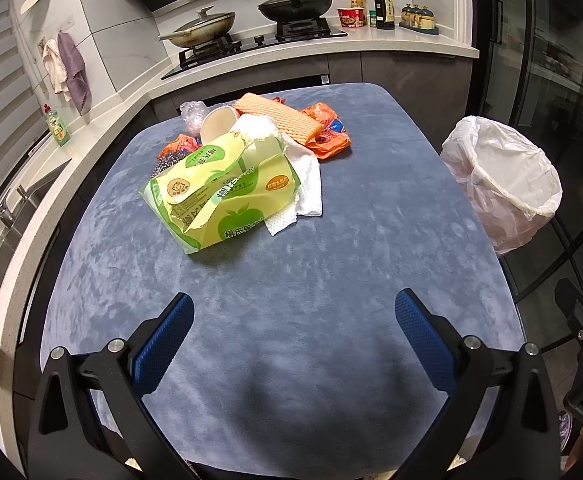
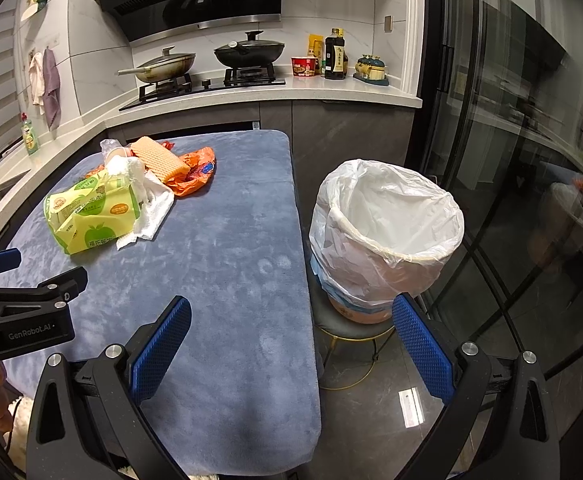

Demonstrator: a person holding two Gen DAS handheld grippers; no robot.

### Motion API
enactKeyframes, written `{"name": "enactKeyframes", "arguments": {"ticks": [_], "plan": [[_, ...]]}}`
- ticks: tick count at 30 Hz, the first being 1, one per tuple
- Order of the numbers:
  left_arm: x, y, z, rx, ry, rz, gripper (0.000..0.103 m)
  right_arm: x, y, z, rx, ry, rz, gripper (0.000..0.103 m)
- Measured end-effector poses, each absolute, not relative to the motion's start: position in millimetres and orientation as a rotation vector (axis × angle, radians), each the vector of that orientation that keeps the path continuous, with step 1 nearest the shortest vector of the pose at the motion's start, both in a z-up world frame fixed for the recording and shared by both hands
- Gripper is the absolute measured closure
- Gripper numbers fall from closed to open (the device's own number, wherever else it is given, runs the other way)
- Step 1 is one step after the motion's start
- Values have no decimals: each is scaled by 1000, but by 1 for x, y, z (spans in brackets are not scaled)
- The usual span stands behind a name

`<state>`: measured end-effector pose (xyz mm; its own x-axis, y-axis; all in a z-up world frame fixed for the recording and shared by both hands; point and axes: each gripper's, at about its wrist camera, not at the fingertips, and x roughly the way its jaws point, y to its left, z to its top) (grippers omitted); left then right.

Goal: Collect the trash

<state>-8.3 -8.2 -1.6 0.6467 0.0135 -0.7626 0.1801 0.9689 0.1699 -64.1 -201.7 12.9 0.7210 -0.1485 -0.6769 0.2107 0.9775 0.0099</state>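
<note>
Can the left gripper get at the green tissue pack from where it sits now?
Probably yes. The left gripper is open and empty, and only bare blue table cover lies between it and the green tissue pack, the nearest piece of the pile.

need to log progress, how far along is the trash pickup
Nothing looks done: the lined bin appears empty. Nothing is in hand; the left tongs and right tongs are both open. Left: the whole pile on the table, including the green wrapper, paper towel and orange bag.
</note>
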Motion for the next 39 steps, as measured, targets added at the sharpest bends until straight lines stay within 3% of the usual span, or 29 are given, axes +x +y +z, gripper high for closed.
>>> {"name": "enactKeyframes", "arguments": {"ticks": [39], "plan": [[-10, -11, -3, 238, 865, -98, 7, -62, -203, 13, 91, 741, -199, 7]]}}
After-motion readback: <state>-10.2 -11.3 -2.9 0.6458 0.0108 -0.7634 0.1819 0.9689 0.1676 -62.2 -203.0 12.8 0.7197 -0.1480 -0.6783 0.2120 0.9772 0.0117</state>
